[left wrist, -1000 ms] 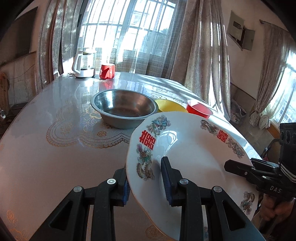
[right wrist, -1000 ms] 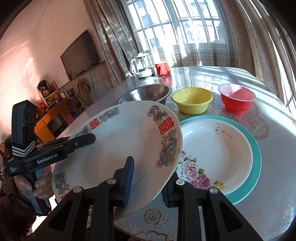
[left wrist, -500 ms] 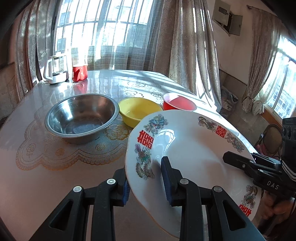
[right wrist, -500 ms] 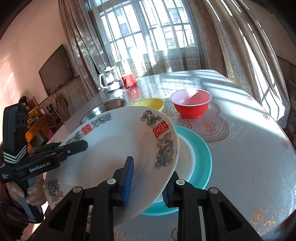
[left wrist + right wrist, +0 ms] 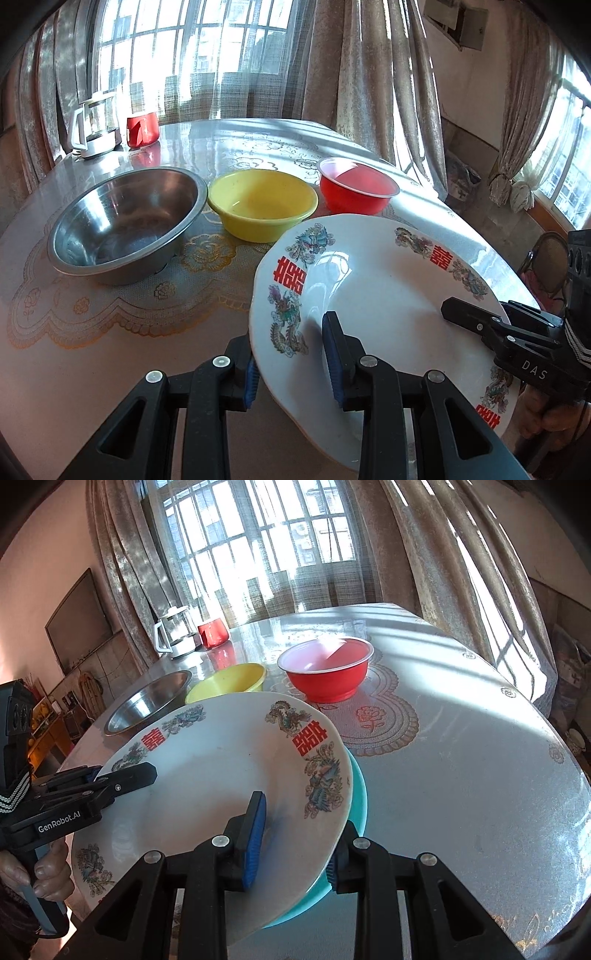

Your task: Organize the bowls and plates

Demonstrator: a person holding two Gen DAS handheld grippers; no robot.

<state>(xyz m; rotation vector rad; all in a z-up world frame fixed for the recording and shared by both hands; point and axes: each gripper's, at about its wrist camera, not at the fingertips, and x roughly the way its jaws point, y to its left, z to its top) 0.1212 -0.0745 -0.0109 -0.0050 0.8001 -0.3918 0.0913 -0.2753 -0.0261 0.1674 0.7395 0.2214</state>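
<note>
A large white ceramic plate with red characters and dragon motifs (image 5: 384, 317) is held tilted above the counter (image 5: 461, 775) by both grippers. The left gripper (image 5: 291, 354) clamps its left rim, one pad above, one below; the right gripper (image 5: 295, 842) pinches the opposite rim. Under the plate's right edge lies a teal-rimmed plate (image 5: 358, 797). Beyond it stand a round steel bowl (image 5: 125, 225), a yellow plastic bowl (image 5: 262, 203) and a red plastic bowl (image 5: 358, 190).

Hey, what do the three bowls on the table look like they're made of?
Steel bowl: looks like stainless steel, with a brushed grey sheen and blurred reflections inside. Yellow bowl: probably plastic, opaque with a dull, even gloss. Red bowl: likely thin plastic, since light glows through its wall.
</note>
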